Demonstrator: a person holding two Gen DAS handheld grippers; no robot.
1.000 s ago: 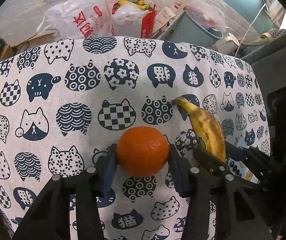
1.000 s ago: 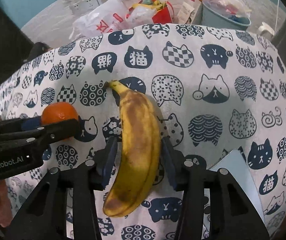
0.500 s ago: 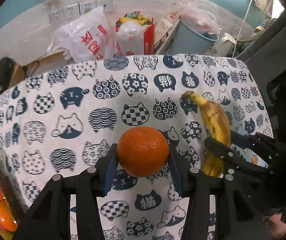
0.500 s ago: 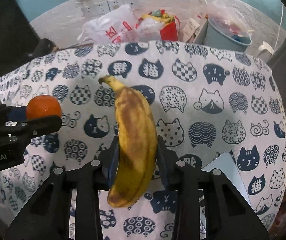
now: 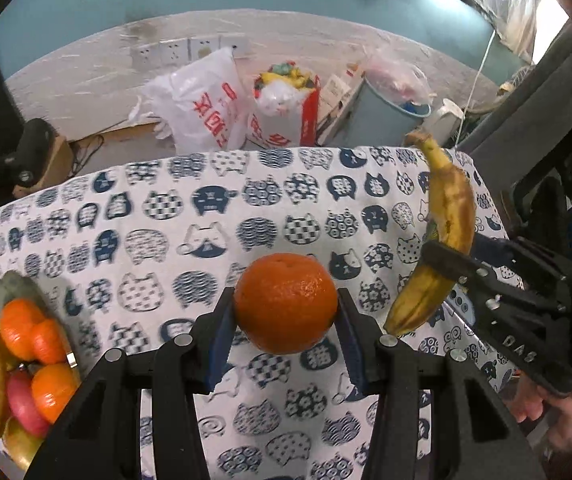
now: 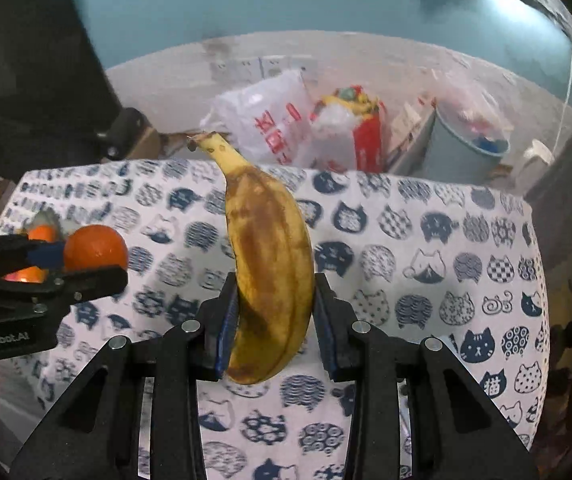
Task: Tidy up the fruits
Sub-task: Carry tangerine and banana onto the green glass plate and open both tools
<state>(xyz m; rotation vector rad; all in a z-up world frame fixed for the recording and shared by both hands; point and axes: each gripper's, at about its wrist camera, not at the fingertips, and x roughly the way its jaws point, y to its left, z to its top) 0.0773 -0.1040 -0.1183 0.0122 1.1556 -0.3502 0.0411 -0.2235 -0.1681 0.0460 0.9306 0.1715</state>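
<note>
Left claw (image 5: 286,320): clenched on the orange (image 5: 285,302), one blue pad against each flank, fruit seated squarely between the fingertips and clear of the tabletop (image 5: 205,216). Grip appears sound.

Right claw (image 6: 275,320): clenched on the banana (image 6: 271,264) at its lower third. The long stem end stands up and forward of the claw; the short blunt end hangs below the pads. The banana is also clear of the cat-print cloth. The pads bear on a browned, soft-looking skin.

Destination, as judged: the fruit bowl (image 5: 3,284), low and to the left of the left claw, already carrying oranges, a banana and a pink fruit. It lies nearer the left claw than the right.

Recommendations for the carry, offered as judgement:
- Take the orange in first; its claw is the closer one, and the two claws sit close enough side by side to foul each other over one bowl.
- Lower the orange into a gap among the fruit before letting go; a round fruit dropped on a heap is likely to roll off onto the cloth.
- Keep pressure on the banana no firmer than now; overripe flesh bruises readily.
- The banana is held off-centre, so expect it to pivot in the pads; travel smoothly and lay it lengthwise along the bowl's rim side.
</note>
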